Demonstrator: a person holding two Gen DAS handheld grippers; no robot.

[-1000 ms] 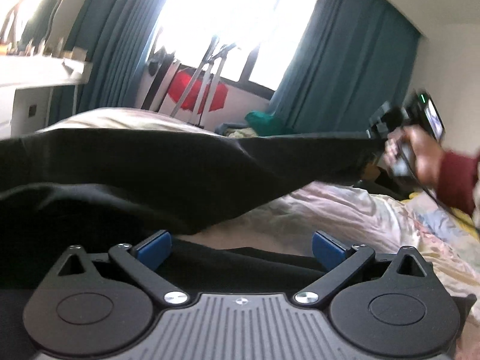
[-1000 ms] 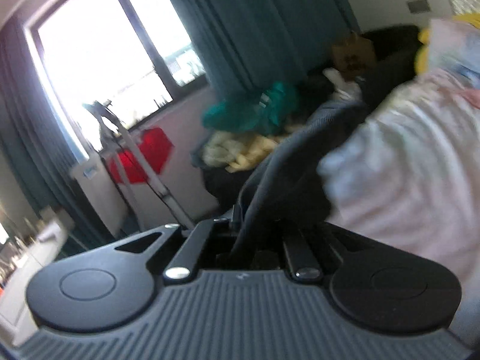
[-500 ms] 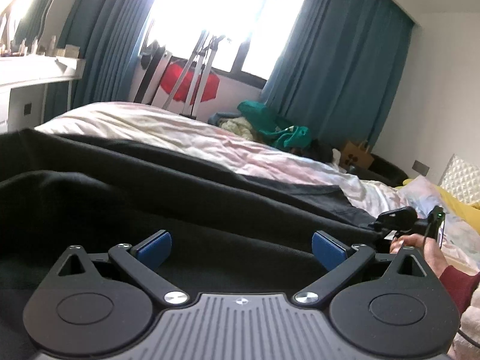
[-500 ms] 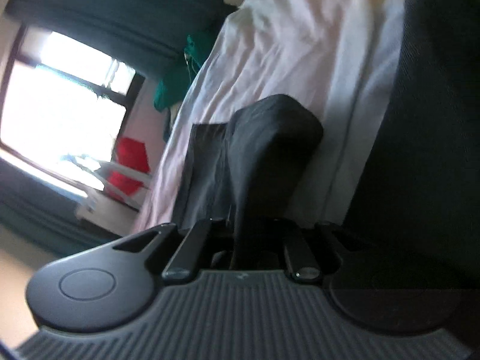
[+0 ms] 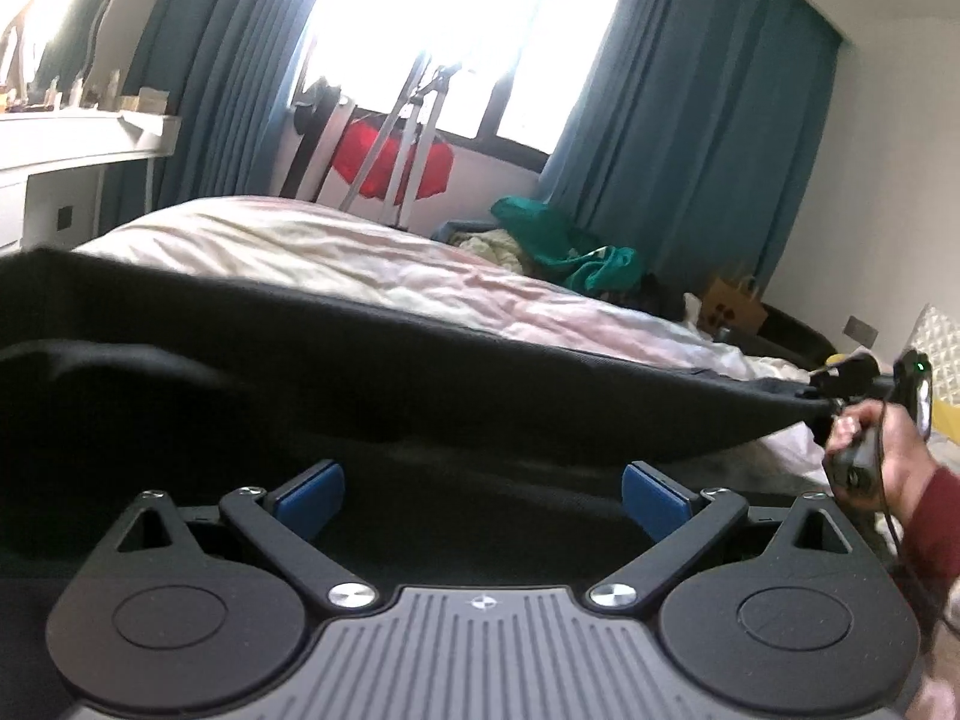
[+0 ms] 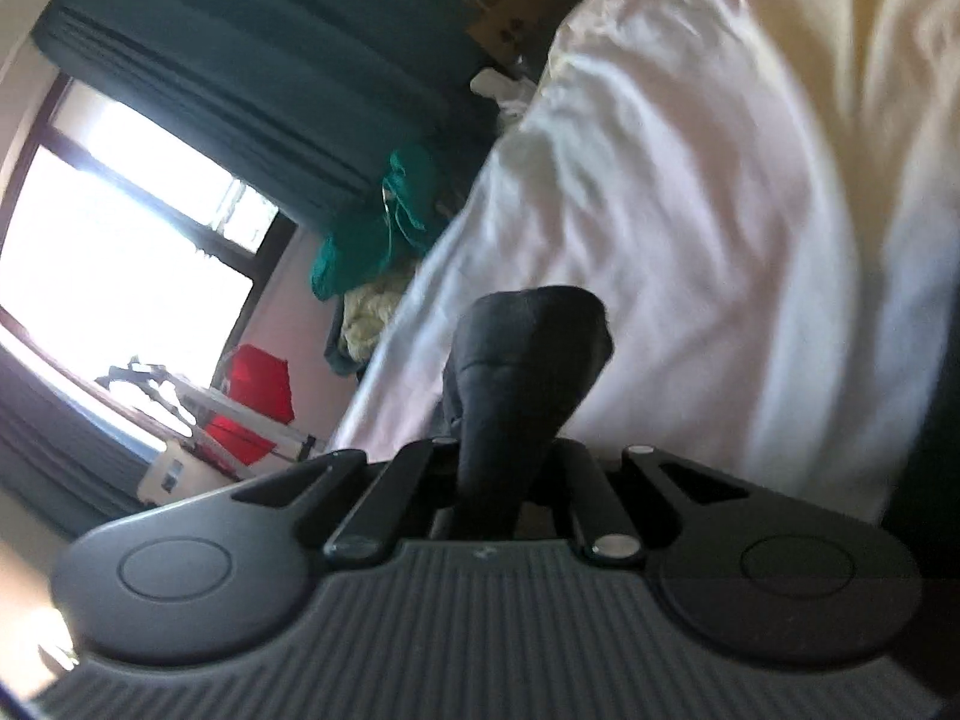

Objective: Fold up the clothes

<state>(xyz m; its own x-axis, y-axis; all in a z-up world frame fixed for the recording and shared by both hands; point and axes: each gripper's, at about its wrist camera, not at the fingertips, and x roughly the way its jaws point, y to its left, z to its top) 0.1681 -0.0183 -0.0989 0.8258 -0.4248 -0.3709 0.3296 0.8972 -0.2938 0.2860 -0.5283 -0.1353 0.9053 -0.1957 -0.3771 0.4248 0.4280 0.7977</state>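
Dresser: at the far left of our left wrist view we see a white dresser (image 5: 66, 150) with small items along its top.
Black garment: we see the black garment (image 5: 360, 372) spread across the bed in front of our left gripper, its upper edge pulled into a taut line running to the right.
Left gripper: our left gripper (image 5: 483, 495) has its blue pads (image 5: 309, 495) spread wide apart; nothing is between them, and the black cloth lies just under and ahead of them.
Bed: the pale pink bedding (image 5: 420, 276) shows beyond the garment's edge.
Window side: we see teal curtains (image 5: 690, 150), a red item on a metal rack (image 5: 390, 162) and a green heap of clothes (image 5: 564, 246) past the bed.
Right gripper: at the right edge of the left view, our right hand (image 5: 888, 450) holds the right gripper (image 6: 498, 468), which meets the garment's far corner.
Right wrist view: the fingers are drawn close together and clamp a bunched fold of the black garment (image 6: 528, 372), which bulges up ahead of them over the pale bedding (image 6: 690, 210).
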